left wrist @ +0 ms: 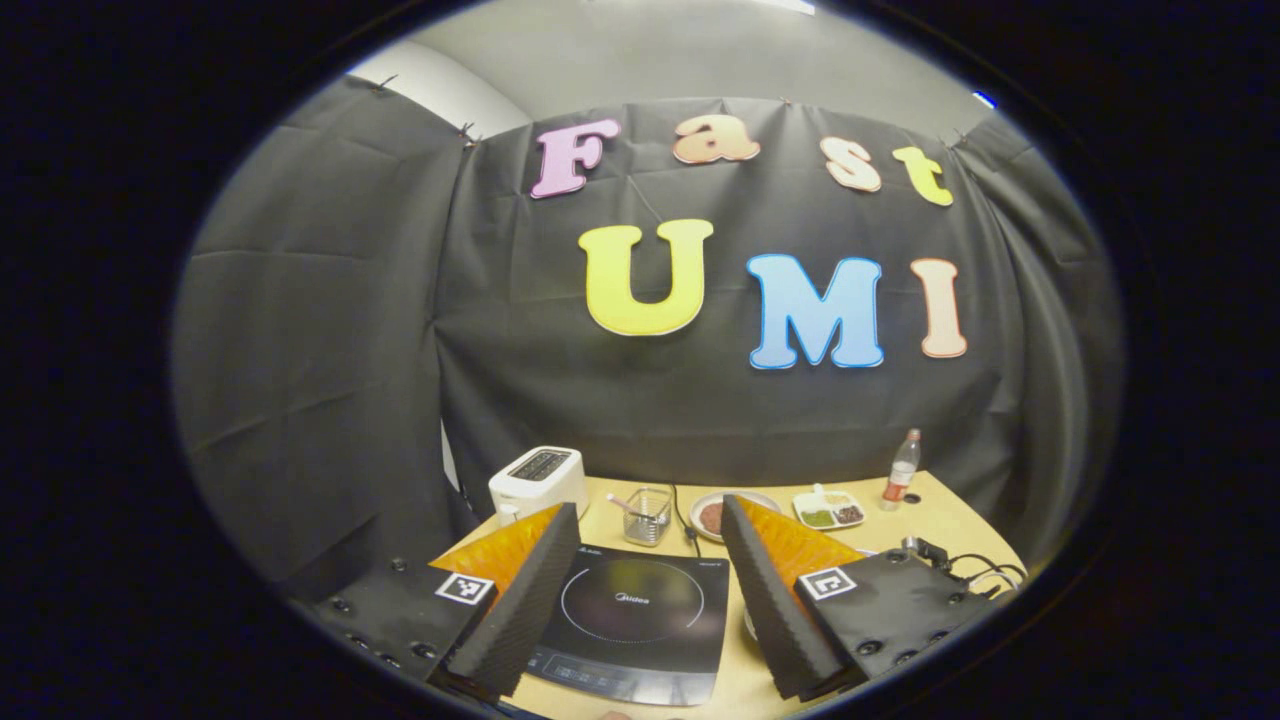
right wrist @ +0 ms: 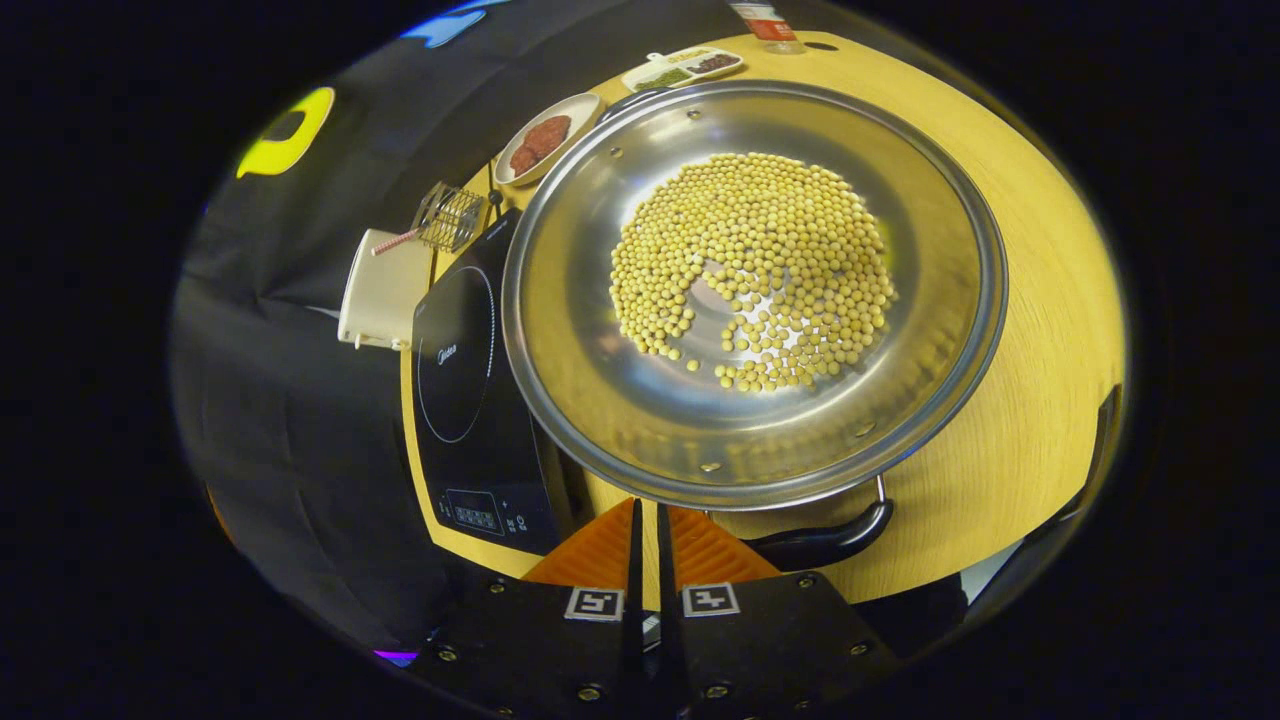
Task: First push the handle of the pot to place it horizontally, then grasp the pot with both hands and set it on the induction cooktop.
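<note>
My right gripper (right wrist: 647,520) was clenched, its two fingers pressed together with nothing between them, and it hung just above the near rim of the pot (right wrist: 755,290). The pot sat on the wooden table (right wrist: 1040,330), directly ahead of those fingers and touching or nearly touching the edge of the induction cooktop (right wrist: 470,400) on its left in the right gripper view. Its near handle (right wrist: 825,540) lay just to the right of my closed tips, a dark curved grip running along the rim, crosswise to the way my fingers pointed. I judged the right hand was clearly the nearer one for the push, and a sideways nudge on that handle was what the turn called for.

My left gripper (left wrist: 645,590) was released, jaws spread wide, held higher and farther back over the cooktop (left wrist: 635,620), looking toward the booth wall. The right gripper view showed beans (right wrist: 755,270) heaped in the pot. The left gripper view gave the toaster (left wrist: 537,482), a bottle (left wrist: 902,468) and small dishes (left wrist: 828,510) at the back.
</note>
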